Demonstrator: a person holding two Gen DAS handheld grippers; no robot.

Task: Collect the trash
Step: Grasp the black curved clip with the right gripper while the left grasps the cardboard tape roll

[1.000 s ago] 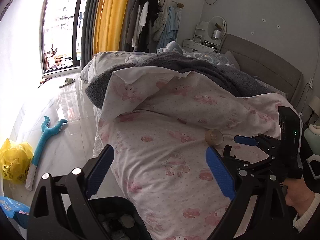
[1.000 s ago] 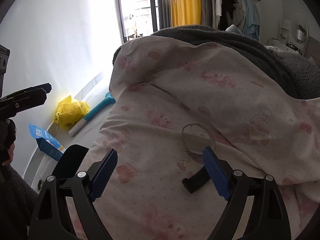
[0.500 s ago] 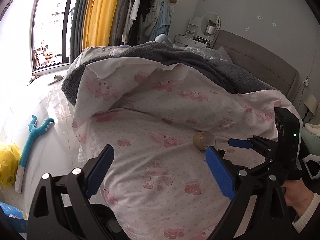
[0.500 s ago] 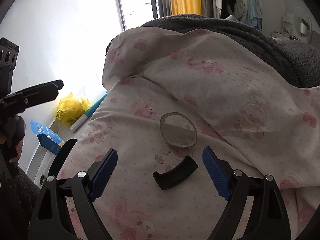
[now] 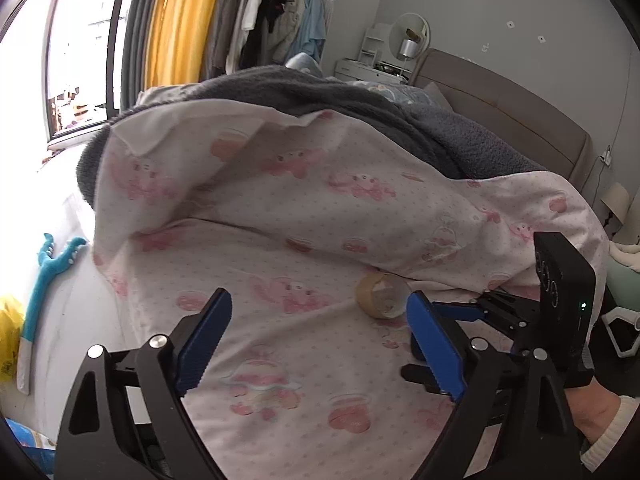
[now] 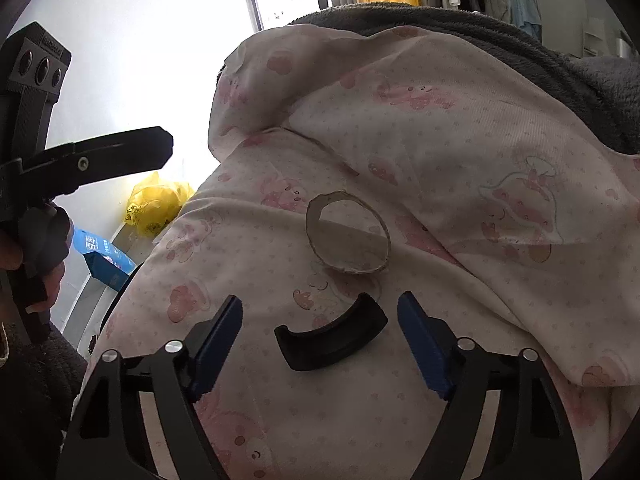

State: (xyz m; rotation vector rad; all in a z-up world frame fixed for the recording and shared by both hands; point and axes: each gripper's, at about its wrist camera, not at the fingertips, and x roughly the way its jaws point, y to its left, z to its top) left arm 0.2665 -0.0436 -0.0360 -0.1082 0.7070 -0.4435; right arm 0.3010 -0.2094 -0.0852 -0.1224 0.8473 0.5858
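Observation:
An empty cardboard tape ring (image 6: 347, 233) lies on the pink patterned quilt (image 6: 460, 128); it also shows in the left wrist view (image 5: 382, 294). A curved black plastic piece (image 6: 331, 338) lies just in front of it, between the fingers of my right gripper (image 6: 320, 334), which is open and empty right above it. My left gripper (image 5: 320, 340) is open and empty over the quilt, left of the ring. The right gripper also shows in the left wrist view (image 5: 460, 310).
A grey fleece blanket (image 5: 320, 96) lies beyond the quilt. On the floor to the left are a yellow bag (image 6: 154, 204), a blue box (image 6: 104, 256) and a teal long-handled tool (image 5: 48, 276). A dark bin edge (image 6: 120, 300) shows beside the bed.
Both grippers have moved forward over the bed. The ring and the black piece have come closer, and the black piece now lies between the right gripper's fingers.

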